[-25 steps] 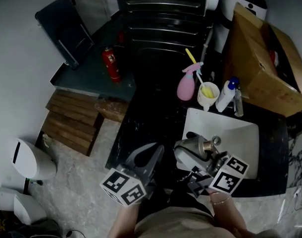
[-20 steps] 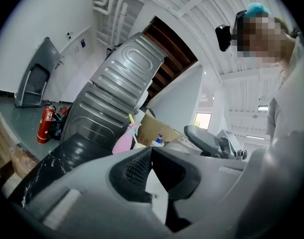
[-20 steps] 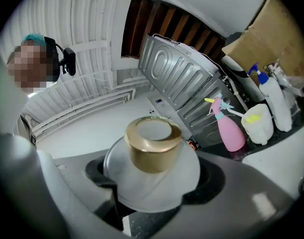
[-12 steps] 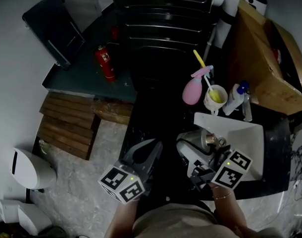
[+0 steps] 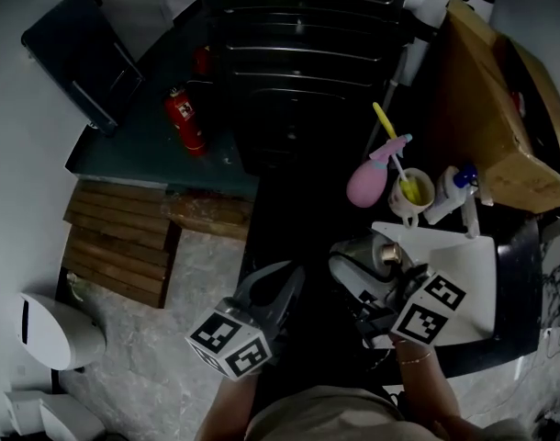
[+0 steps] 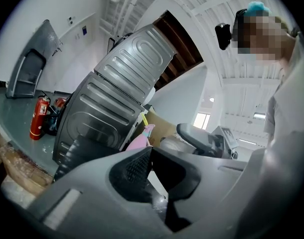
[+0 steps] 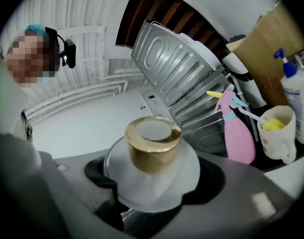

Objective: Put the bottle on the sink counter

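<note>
The bottle (image 5: pixel 364 255) is pale and translucent with a gold cap (image 5: pixel 387 255). My right gripper (image 5: pixel 367 266) is shut on its body and holds it tilted over the left edge of the white sink (image 5: pixel 459 269). In the right gripper view the bottle (image 7: pixel 152 176) fills the space between the jaws, cap (image 7: pixel 153 142) pointing away from me. My left gripper (image 5: pixel 282 283) hovers to the left over the dark counter (image 5: pixel 289 219), jaws closed together with nothing between them; in the left gripper view, the left gripper (image 6: pixel 151 152) shows the two tips meeting.
A pink spray bottle (image 5: pixel 367 182), a cup (image 5: pixel 414 193) with a yellow brush and a white pump bottle (image 5: pixel 448 202) stand behind the sink. A cardboard box (image 5: pixel 500 108) is at the right, a dark ribbed appliance (image 5: pixel 298 62) ahead. A red fire extinguisher (image 5: pixel 185 122) and wooden boards (image 5: pixel 115 246) are at the left.
The head view has swung, so the scene sits lower and further right. My right gripper with the bottle has edged slightly forward by the sink's left edge. The left gripper stays shut.
</note>
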Demonstrator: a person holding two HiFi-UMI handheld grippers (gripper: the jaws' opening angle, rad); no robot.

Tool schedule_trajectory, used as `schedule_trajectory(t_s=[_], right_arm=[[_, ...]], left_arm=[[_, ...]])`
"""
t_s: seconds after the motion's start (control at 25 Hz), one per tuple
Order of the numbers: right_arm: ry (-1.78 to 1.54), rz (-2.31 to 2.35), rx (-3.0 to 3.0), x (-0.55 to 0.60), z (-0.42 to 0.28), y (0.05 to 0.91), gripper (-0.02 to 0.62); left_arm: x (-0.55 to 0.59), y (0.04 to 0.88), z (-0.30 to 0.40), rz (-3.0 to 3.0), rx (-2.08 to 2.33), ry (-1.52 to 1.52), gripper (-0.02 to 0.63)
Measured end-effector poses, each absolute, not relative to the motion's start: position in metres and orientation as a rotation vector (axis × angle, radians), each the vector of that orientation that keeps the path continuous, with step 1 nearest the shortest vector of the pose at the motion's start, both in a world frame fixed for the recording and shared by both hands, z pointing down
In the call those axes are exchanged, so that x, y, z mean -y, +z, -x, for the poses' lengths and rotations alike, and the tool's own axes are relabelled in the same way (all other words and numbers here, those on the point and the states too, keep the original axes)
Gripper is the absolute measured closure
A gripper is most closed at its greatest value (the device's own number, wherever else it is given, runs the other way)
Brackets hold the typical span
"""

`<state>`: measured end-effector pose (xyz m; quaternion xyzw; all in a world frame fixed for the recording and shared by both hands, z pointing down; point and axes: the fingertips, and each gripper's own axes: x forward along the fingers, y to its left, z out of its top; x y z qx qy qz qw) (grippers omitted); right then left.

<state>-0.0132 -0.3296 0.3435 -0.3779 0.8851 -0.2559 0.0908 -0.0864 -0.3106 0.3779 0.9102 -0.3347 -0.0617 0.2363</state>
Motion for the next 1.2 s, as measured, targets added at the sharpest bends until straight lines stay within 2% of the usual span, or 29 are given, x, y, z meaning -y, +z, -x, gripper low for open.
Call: schedule_trajectory(t_s=[0.6,1.2], right_arm=[[-0.780,1.298,-2.626,0.409,0.024,0.375,0.256],[-0.722,1.562,-2.789,0.462,0.021,0.448,0.256]], left_arm=[[0.376,0.391,0.091,-2.495,0.825,-0.187,0.598],[0.430,0.422,0.092,-2.456,0.777,-0.162,0.598]])
